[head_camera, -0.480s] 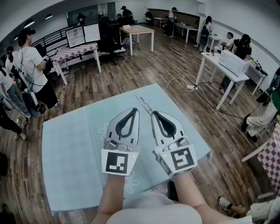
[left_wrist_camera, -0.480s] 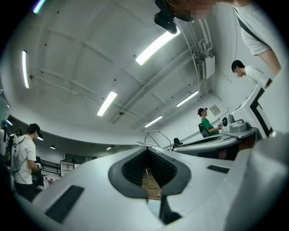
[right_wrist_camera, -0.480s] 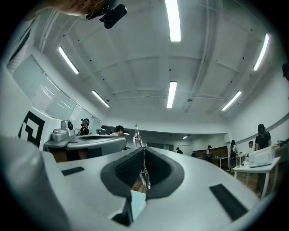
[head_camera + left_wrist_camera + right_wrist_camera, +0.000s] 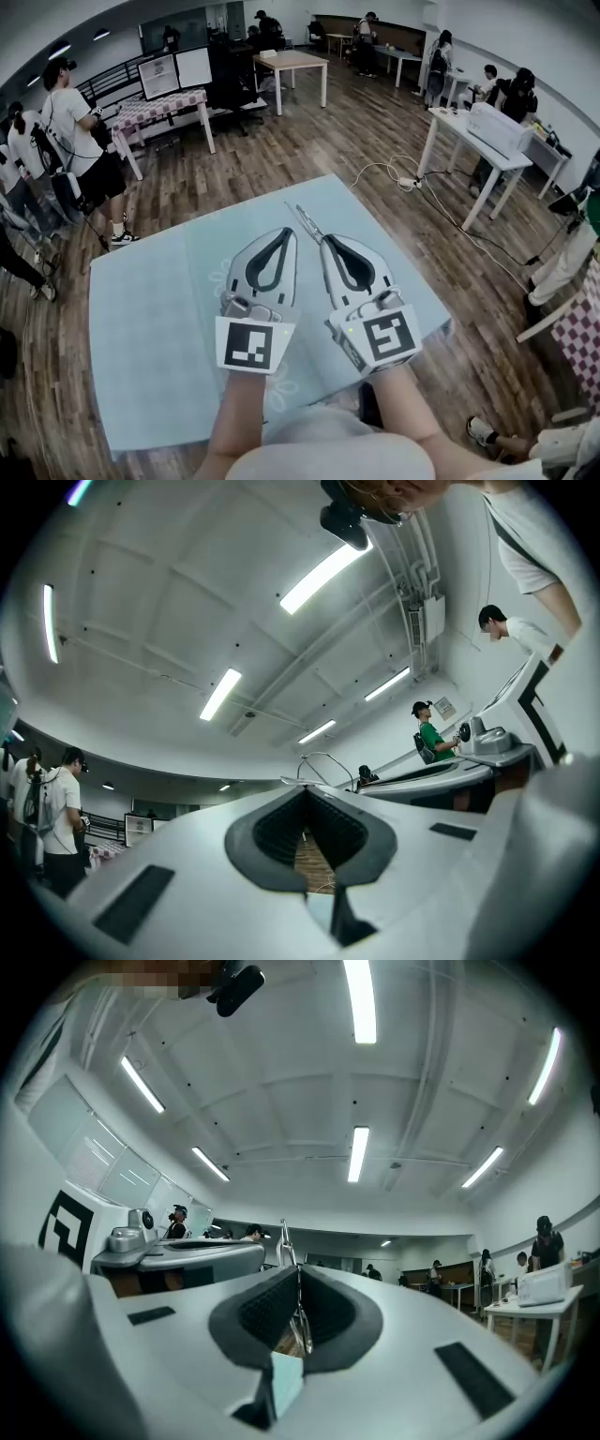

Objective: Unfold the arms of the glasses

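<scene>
Right gripper (image 4: 327,242): it is shut on the glasses (image 4: 307,223).
Shown only in the right gripper view: a thin wire of the glasses (image 4: 300,1321) is pinched between the dark pads (image 4: 258,1312), and one end sticks up past the tip.
Left gripper (image 4: 287,232): in the left gripper view its jaws are pressed together at the tip (image 4: 306,791).
Shown only in the left gripper view: a thin wire loop of the glasses (image 4: 323,759) is seen just past the tip. It cannot be told if any of it is pinched there.
Where the glasses are: they are held up over the far part of the table (image 4: 141,300), between the two gripper tips. In the head view they are seen only as a thin slanted line.
Shown only in the head view: a light blue cloth on the table, a wood floor (image 4: 309,141), a white cable (image 4: 398,178) on the floor, and people standing by desks.
Shown only in the gripper views: long ceiling lights (image 4: 359,1002) and a person in a green top (image 4: 427,738).
Marks: a black-and-white square pattern is seen on each cube (image 4: 250,345). A part of one pattern is also seen at the left of the right gripper view (image 4: 61,1218).
</scene>
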Tool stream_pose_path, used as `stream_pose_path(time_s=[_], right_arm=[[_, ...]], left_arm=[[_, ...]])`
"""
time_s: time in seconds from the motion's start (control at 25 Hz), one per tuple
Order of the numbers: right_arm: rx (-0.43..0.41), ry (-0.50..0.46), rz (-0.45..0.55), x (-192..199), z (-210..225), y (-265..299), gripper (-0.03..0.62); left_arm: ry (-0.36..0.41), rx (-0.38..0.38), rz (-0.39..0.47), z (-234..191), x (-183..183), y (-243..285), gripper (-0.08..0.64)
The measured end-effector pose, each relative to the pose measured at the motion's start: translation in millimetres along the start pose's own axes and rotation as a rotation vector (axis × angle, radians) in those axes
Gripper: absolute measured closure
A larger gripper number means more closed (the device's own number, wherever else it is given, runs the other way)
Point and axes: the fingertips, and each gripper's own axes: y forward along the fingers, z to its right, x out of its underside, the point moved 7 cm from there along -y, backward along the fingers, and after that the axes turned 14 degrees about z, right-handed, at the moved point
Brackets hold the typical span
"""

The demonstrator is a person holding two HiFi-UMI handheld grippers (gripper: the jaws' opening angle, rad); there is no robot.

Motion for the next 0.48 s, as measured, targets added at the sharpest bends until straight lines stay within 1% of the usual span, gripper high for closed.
stream_pose_path(time_s=[0.12,0.48], right_arm=[[-0.004,0.013,-0.003,1.9,0.4,-1.3,0.58],[0.005,0.031,-0.073,23.9,-3.4,-8.0,0.58]], left_arm=[[-0.002,-0.005,-0.013,-0.9,0.7,-2.9,0.551],[-0.012,-0.02,-0.048,-2.9,18.9,-19.0,0.551]])
